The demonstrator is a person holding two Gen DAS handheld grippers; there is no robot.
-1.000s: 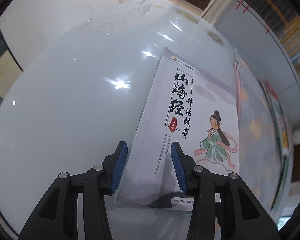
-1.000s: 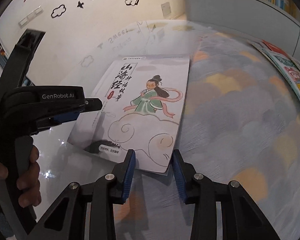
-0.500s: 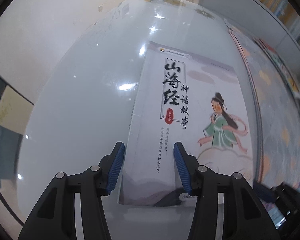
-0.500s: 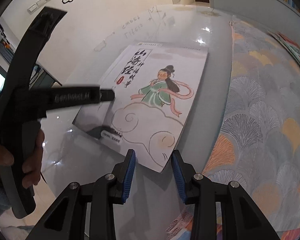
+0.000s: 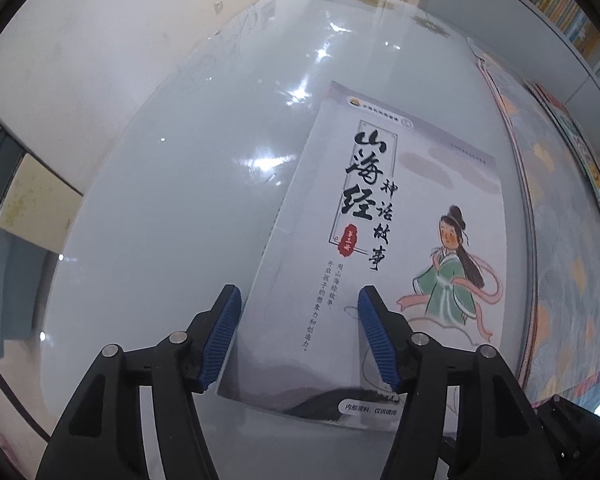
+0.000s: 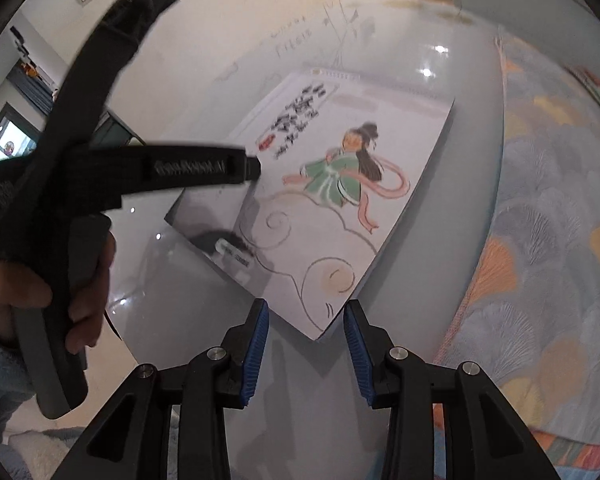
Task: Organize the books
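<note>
Thin paperback book (image 5: 384,248) is lying flat on the glossy floor (image 5: 188,184), probably light, floppy and slippery, so left gripper (image 5: 300,336) and right gripper (image 6: 305,347), both hovering wide open and empty, are best pinching its near edge.

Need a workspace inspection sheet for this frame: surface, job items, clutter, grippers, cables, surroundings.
Surface: glossy white floor, glare spots; patterned rug to the right.
Job's things: illustrated book lying flat, cover up; more books at the rug's far side.
Clutter: nothing seen.
Grippers: left gripper open, over the book's near edge; right gripper open, at its near corner.
Cables: nothing seen.
Surroundings: white wall, bookshelf.
</note>
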